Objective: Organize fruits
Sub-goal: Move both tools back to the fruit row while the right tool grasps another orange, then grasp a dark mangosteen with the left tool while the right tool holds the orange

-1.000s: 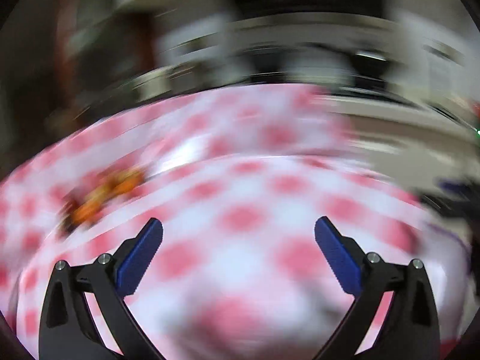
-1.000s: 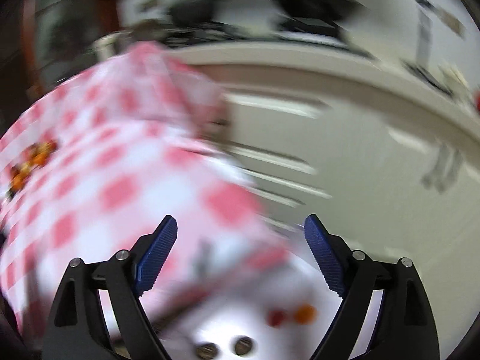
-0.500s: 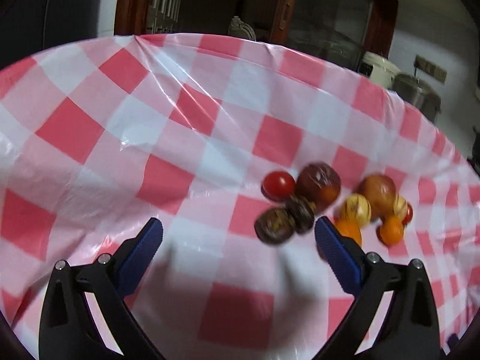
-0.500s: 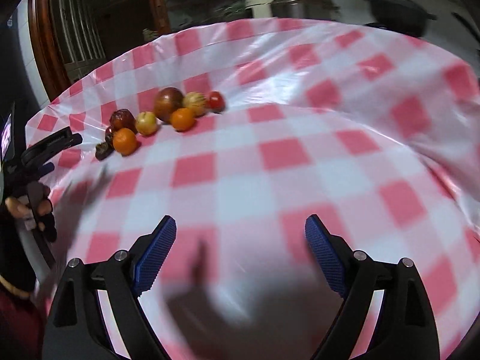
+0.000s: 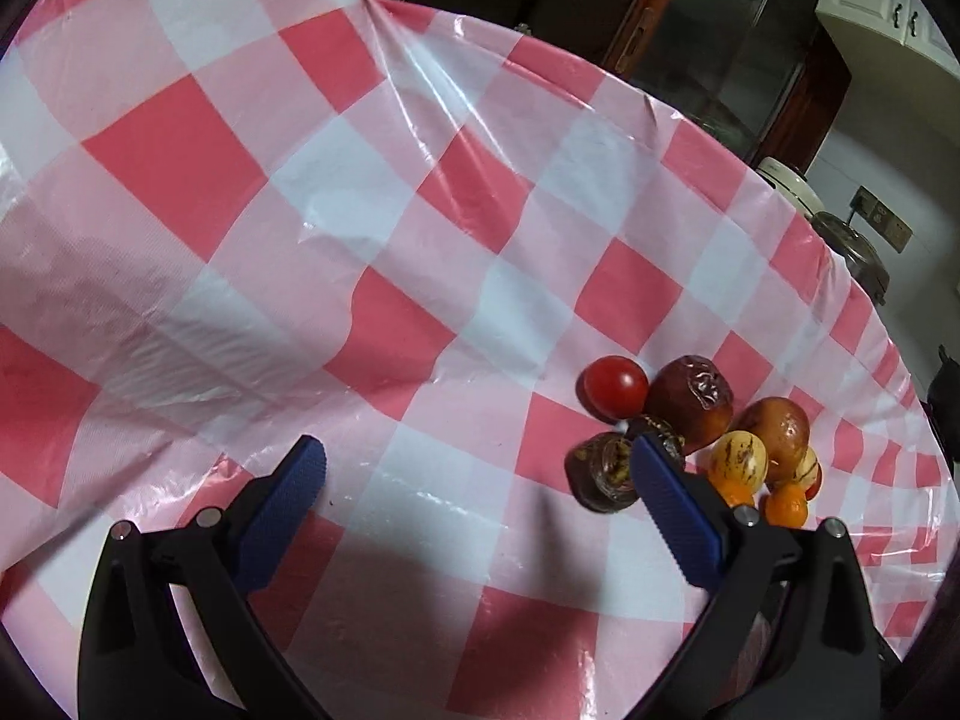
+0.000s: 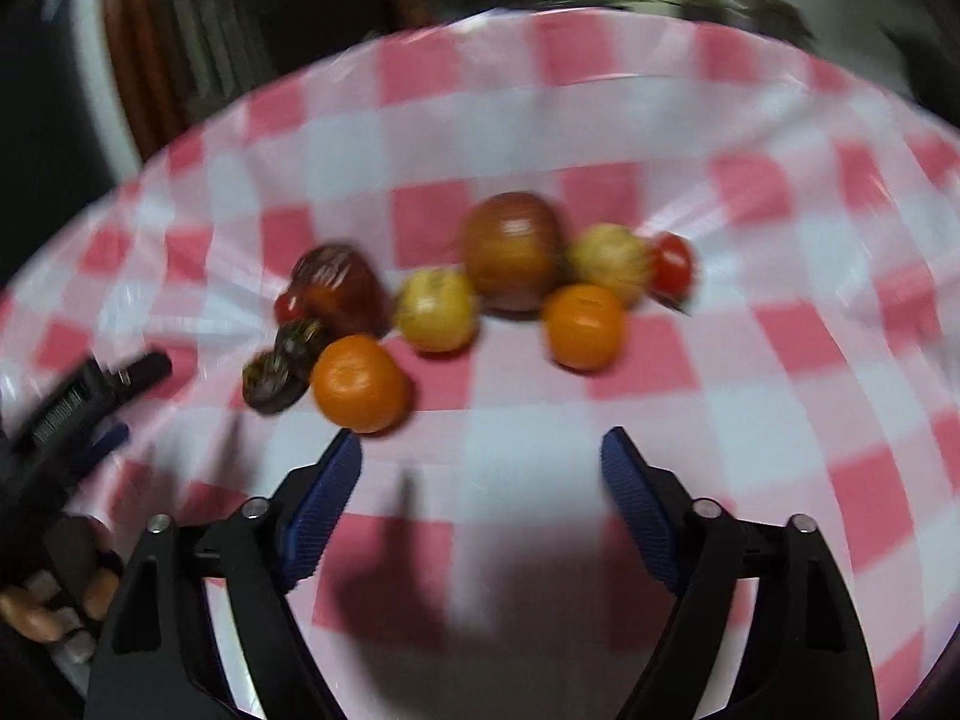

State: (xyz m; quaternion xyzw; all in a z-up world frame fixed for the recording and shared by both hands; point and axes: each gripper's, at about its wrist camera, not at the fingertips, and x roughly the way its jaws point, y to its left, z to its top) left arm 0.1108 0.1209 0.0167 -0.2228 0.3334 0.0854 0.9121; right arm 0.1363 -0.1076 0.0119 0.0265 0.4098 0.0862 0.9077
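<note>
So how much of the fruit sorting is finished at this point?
Nothing looks sorted yet: the fruits lie in one loose cluster on the checked tablecloth. In hand: nothing; the left hand-held gripper and right hand-held gripper are open and empty. All the sorting remains.

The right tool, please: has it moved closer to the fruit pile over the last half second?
Yes. The right tool has advanced toward the fruit: the near orange now sits just ahead of its left fingertip, against the checked tablecloth.

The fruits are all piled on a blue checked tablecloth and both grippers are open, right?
Not quite. The tablecloth is red and white checked, not blue, as the left wrist view shows. The fruits do sit together on it, and the left gripper and right gripper are both open.
</note>
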